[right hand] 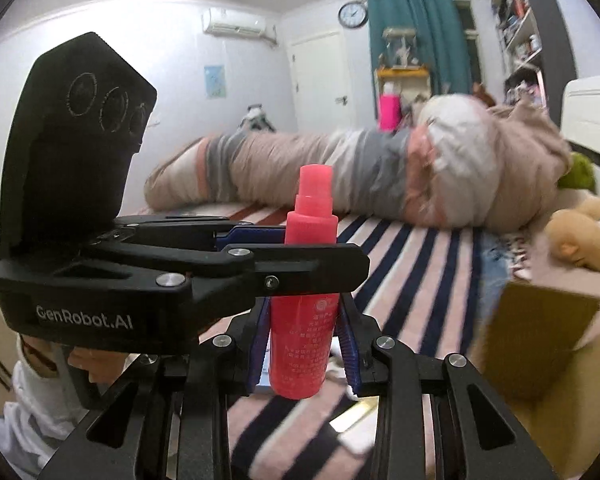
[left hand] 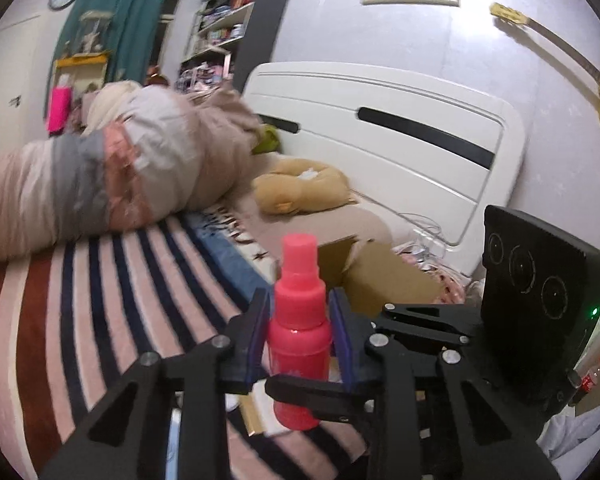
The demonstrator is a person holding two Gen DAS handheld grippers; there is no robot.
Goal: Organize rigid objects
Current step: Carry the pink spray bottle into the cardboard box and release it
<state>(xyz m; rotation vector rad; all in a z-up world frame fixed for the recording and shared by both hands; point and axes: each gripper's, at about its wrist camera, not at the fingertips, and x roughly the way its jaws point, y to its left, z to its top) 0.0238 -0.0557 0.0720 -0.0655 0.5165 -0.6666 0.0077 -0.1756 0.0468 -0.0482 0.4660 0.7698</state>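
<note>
A pink spray bottle [left hand: 298, 336] stands upright above the striped bed, held by both grippers at once. My left gripper [left hand: 300, 328] is shut on its body, blue pads on either side. In the right wrist view the same bottle [right hand: 300, 320] sits between my right gripper's [right hand: 304, 340] blue pads, which are shut on it. The left gripper's body [right hand: 180, 276] crosses in front of the bottle there. The right gripper's body [left hand: 540, 304] shows at the right of the left wrist view. An open cardboard box [left hand: 380, 276] lies just beyond the bottle, and shows at the right in the right wrist view [right hand: 540, 340].
The bed has a striped blanket [left hand: 100, 304] and a rolled duvet [left hand: 120, 168] across its far side. A tan plush toy [left hand: 300, 192] lies by the white headboard [left hand: 400, 140]. A guitar [left hand: 580, 68] leans on the wall. Flat items lie on the blanket under the grippers.
</note>
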